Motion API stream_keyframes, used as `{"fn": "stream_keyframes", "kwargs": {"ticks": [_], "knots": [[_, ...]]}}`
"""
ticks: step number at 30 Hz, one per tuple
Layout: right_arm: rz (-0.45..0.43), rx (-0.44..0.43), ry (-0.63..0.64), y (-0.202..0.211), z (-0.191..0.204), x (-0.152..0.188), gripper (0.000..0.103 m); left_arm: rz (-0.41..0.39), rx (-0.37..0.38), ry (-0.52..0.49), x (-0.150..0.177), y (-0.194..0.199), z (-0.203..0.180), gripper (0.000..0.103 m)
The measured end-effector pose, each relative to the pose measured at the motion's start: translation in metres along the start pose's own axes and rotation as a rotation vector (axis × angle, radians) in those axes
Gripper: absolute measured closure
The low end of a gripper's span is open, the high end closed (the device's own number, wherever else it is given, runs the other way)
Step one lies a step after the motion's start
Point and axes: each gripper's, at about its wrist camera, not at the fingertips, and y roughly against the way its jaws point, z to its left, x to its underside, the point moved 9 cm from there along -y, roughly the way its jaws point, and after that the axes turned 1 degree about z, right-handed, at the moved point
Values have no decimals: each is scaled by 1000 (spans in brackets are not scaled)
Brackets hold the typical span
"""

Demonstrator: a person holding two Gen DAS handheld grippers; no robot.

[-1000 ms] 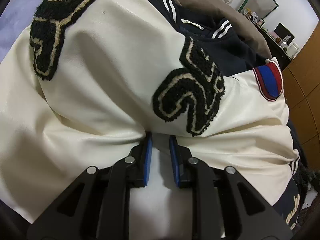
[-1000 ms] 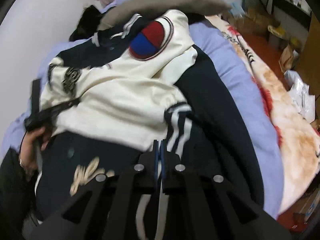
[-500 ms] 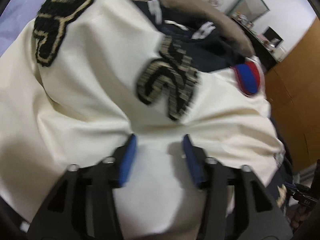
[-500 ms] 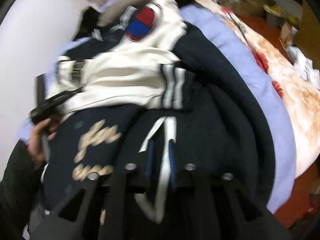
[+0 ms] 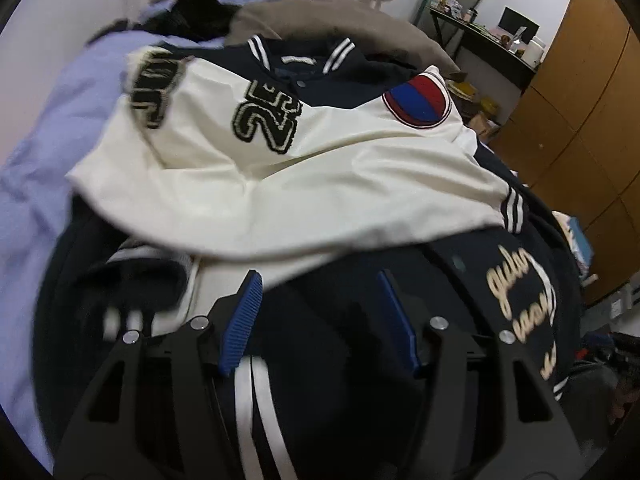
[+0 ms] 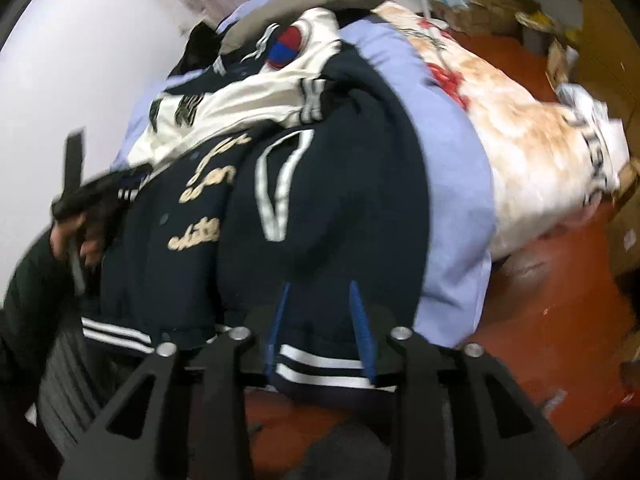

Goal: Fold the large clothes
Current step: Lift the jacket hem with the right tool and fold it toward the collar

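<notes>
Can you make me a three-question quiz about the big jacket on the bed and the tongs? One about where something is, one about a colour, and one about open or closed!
1. Where do the cream sleeves lie?
A. across the navy jacket
B. on the floor
C. on the desk

2. What colours is the round patch?
A. green and yellow
B. red and blue
C. pink and white

3. How are the left tongs?
A. shut on a sleeve
B. shut on nothing
C. open

Answers:
1 A, the sleeves are folded over the jacket's front.
2 B, its top is red and its bottom blue.
3 C, the blue pads stand apart, nothing pinched; they have just been opening.
</notes>
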Motion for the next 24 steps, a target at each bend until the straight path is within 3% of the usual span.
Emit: {"fn": "stream_keyframes", "kwargs": {"ticks": [3, 8, 13, 16, 18, 21, 24], "knots": [[-69, -13, -42, 6, -17, 1, 66, -57, -49, -96, 20, 39, -24, 40], [-63, -83, -60, 3, -23, 1, 65, -14, -86, -154, 65, 84, -45, 39], [-92, -99, -12, 8, -24, 3, 65, 18, -173, -151, 103, 124, -17, 39], [-76, -112, -45, 6, -36, 7, 61, 29, -228, -176, 125, 137, 6, 39], [-68, -138, -94, 4, -44, 8, 58, 22, -257, -133, 132, 142, 27, 39], [-99, -186, -128, 12, -45, 5, 57, -14, -247, -66, 129, 149, 53, 39], [-167, -117, -52, 26, -32, 2, 57, -30, -272, -92, 104, 151, 70, 39]]}}
